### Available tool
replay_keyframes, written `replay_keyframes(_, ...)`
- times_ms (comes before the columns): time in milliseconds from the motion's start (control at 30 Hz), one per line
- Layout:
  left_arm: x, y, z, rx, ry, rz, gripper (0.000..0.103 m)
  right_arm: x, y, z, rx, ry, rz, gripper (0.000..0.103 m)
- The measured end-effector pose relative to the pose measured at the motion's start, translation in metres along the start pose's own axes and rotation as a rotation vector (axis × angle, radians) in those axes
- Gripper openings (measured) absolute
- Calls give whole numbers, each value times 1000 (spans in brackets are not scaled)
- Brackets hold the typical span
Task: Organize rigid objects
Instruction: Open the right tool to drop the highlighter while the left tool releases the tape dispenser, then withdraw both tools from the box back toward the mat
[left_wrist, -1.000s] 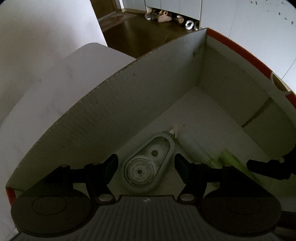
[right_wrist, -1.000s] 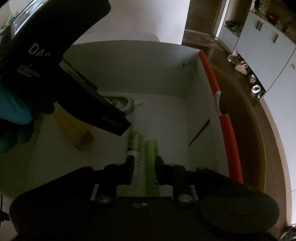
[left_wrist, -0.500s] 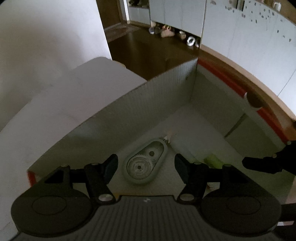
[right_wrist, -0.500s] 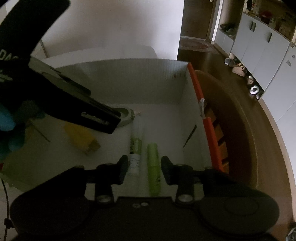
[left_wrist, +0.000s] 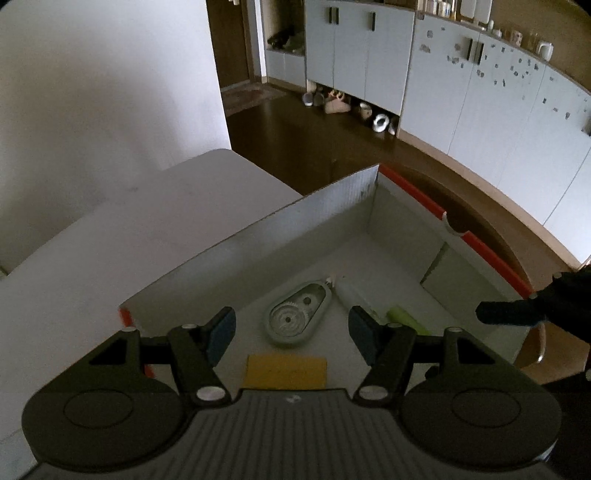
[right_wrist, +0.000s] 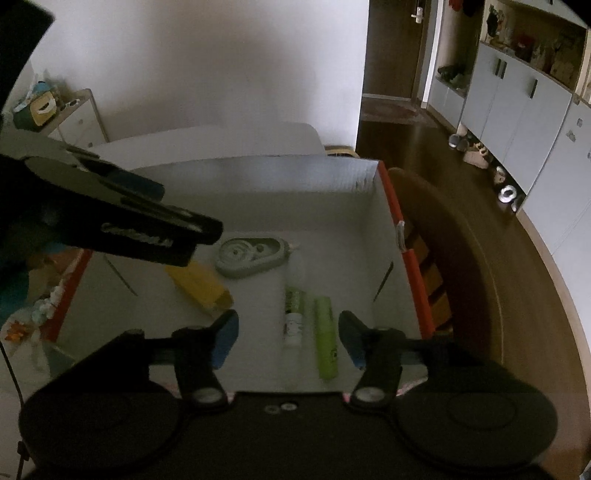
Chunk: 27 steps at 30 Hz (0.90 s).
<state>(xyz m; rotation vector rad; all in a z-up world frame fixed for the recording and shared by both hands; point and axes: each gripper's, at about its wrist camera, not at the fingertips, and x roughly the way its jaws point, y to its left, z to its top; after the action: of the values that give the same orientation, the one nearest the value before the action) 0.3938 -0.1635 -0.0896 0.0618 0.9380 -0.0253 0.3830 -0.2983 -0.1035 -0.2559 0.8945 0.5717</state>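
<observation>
A white cardboard box with an orange rim (left_wrist: 491, 251) (right_wrist: 413, 266) holds a grey correction-tape dispenser (left_wrist: 297, 318) (right_wrist: 251, 254), a yellow flat block (left_wrist: 286, 371) (right_wrist: 199, 284), a white glue tube (right_wrist: 294, 314) and a green marker (right_wrist: 325, 339). My left gripper (left_wrist: 291, 334) is open and empty, above the box over the dispenser. My right gripper (right_wrist: 288, 338) is open and empty, above the box's near side over the tube and marker. The left gripper's body (right_wrist: 122, 225) shows in the right wrist view.
The box stands on a white table (left_wrist: 110, 236). A wooden chair (right_wrist: 443, 236) is beside the box's right wall. White cabinets (left_wrist: 480, 92) and shoes (left_wrist: 336, 105) line the far dark floor. A small drawer unit (right_wrist: 74, 118) stands at the left.
Both grippers have risen out of the box and pulled back. The right gripper's jaws have opened wider, leaving the tube and marker lying on the box floor. The yellow block has come into the left view.
</observation>
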Motion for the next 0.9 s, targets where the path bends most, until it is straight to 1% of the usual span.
replay_keyframes(167,-18,7,-14,-2,-20,-10,67,-14,12,-2,6,-24,-1,65)
replay_keyframes(233,-26,11,-19,-8,-27,-22,67,-19,16,-4,9,-33,-4,68)
replay_keyframes(367,-43,18,-31,-7,-49,-48,67,-29,23,-6,27,-54,-5,70)
replay_keyframes(467,-56,23,-42,-3,-68,-64,73,-38,30,-9,39,-70,-6,75)
replay_keyframes(633,-76,33,-60,-1,-91,-84,74,-50,49,-15,50,-96,-12,84)
replay_keyframes(767,-90,44,-75,3,-111,-89,74,-58,65,-18,62,-120,-15,88)
replay_keyframes(833,-97,50,-82,1,-119,-95,78,-62,74,-20,67,-136,-18,93)
replay_keyframes(900,-104,57,-90,-2,-128,-96,79,-66,83,-22,74,-153,-13,97)
